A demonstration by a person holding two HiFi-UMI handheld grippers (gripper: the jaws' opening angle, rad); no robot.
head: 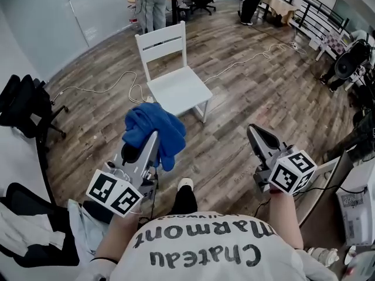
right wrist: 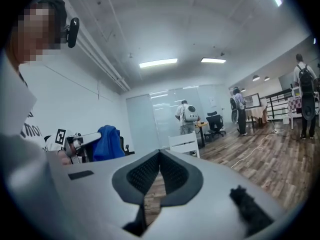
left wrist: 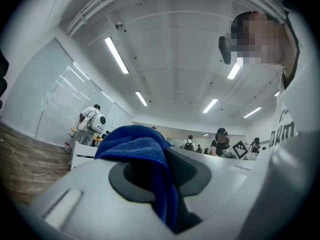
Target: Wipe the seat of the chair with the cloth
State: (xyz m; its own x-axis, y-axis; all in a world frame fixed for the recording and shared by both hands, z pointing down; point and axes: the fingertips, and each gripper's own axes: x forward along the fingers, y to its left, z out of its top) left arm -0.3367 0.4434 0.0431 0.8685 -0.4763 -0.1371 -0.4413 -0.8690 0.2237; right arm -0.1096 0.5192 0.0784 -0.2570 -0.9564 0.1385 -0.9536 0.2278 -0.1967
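The white wooden chair [head: 176,81] stands on the wood floor ahead of me, its seat [head: 179,89] bare. My left gripper [head: 153,136] is shut on a bunched blue cloth [head: 153,124], which hangs over its tip below and left of the seat. In the left gripper view the cloth [left wrist: 142,149] fills the gap between the jaws, and part of the chair [left wrist: 82,155] shows behind it. My right gripper [head: 252,129] is shut and holds nothing, to the right of the chair. The right gripper view shows its jaws [right wrist: 160,155] meeting at the tip, with the chair [right wrist: 184,143] and cloth [right wrist: 107,143] beyond.
White cables [head: 117,84] trail across the floor around the chair. A black office chair [head: 26,107] stands at the left. People [head: 149,2] and desks are at the back, and a fan [head: 351,60] at the far right. My shoe [head: 185,184] is below the cloth.
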